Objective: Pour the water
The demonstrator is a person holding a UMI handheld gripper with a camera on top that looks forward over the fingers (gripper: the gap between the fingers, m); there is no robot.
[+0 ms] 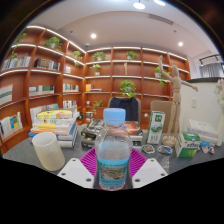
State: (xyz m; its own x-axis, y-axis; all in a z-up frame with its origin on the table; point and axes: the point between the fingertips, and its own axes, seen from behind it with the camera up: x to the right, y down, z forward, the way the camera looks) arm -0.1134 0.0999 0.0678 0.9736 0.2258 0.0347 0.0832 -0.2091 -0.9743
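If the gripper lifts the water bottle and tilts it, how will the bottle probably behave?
The water bottle looks like thin clear plastic, so it may dent under the fingers. It seems nearly full, so probably heavy for its size. It is tall and narrow, so it may tip easily.

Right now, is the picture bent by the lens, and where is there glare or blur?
Gripper view: strong fisheye bend, the bookshelves curve like an arc; the ceiling lights glare as white spots; the water bottle between the claw fingers looks sharp enough, with soft highlights; the small things on the table beyond it are too blurred to name.
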